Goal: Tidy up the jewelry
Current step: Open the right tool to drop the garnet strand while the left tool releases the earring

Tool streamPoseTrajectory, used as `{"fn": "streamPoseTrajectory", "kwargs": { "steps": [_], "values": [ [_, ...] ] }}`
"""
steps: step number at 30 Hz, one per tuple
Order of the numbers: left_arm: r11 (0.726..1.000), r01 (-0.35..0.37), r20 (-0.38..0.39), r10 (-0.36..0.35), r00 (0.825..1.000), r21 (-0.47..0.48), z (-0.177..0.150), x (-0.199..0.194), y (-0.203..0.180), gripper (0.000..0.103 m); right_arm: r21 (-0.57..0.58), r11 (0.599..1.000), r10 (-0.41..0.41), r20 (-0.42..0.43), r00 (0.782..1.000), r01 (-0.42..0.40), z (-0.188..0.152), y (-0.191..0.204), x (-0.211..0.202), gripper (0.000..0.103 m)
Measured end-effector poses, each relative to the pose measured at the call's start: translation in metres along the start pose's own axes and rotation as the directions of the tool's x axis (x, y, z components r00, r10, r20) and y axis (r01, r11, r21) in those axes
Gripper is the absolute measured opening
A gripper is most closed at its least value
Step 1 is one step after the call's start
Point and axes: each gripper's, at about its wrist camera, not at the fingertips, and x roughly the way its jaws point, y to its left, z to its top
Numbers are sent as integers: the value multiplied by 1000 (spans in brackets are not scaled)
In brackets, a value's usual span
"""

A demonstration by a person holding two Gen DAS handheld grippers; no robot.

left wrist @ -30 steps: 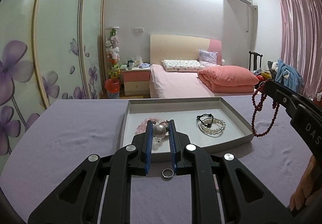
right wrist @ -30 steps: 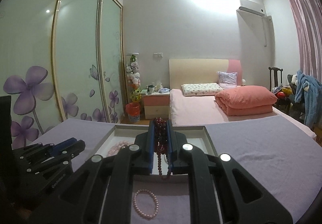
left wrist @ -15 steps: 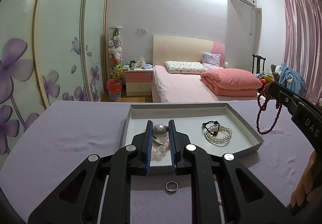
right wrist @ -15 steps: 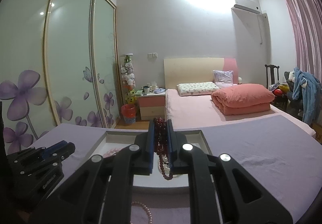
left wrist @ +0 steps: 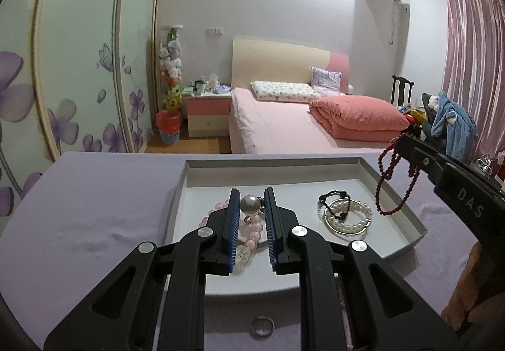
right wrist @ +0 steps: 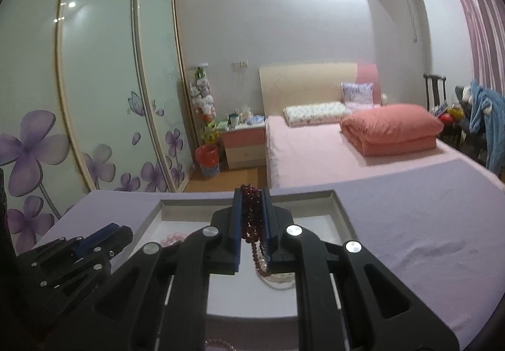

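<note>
My left gripper (left wrist: 251,204) is shut on a large pearl ornament (left wrist: 249,204) and holds it over the near left part of the grey tray (left wrist: 271,163). A pink bead bracelet (left wrist: 254,231) lies in the tray below it. A pearl bangle with a black cord (left wrist: 345,217) lies in the tray's right half. My right gripper (right wrist: 251,202) is shut on a dark red bead necklace (right wrist: 251,209), which hangs in loops over the tray's right edge (left wrist: 389,183). The tray also shows in the right wrist view (right wrist: 246,202).
A silver ring (left wrist: 262,327) lies on the purple cloth (left wrist: 94,209) in front of the tray. A pink bead bracelet (right wrist: 219,344) lies on the cloth near the bottom of the right wrist view. A bed (left wrist: 284,127) stands behind the table.
Both grippers have moved forward toward the tray. The left one now holds the pearl ornament over the tray's inside; the red necklace has come over the tray's right edge.
</note>
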Motion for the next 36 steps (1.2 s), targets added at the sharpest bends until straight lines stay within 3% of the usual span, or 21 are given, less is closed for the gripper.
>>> {"fn": "streamPoseTrajectory", "kwargs": {
  "steps": [11, 14, 15, 17, 26, 32, 36],
  "values": [
    [1000, 12, -86, -13, 996, -9, -5, 37, -2, 17, 84, 996, 14, -155, 988, 0, -11, -17, 64, 16],
    [1000, 10, -109, -13, 994, -30, -5, 40, 3, 22, 115, 993, 13, -164, 986, 6, -14, -24, 64, 48],
    [999, 11, -116, -16, 993, -43, -5, 40, 6, 31, 115, 993, 5, -156, 988, 13, -13, -25, 62, 48],
    [998, 8, -118, -16, 993, -68, -4, 40, 12, 36, 118, 993, 6, -152, 988, 12, -12, -28, 58, 48],
    [987, 43, -104, -60, 993, -157, 3, 18, 39, 36, 110, 994, 30, -176, 984, -11, -20, -36, 27, 48],
    [987, 50, -126, -69, 990, -152, -11, -9, 52, 37, 27, 995, 98, -298, 949, -94, -49, -20, 2, 48],
    [993, 46, -166, -64, 984, -110, -28, -26, 53, 44, -18, 987, 137, -418, 898, -158, -80, -7, -7, 49]
  ]
}}
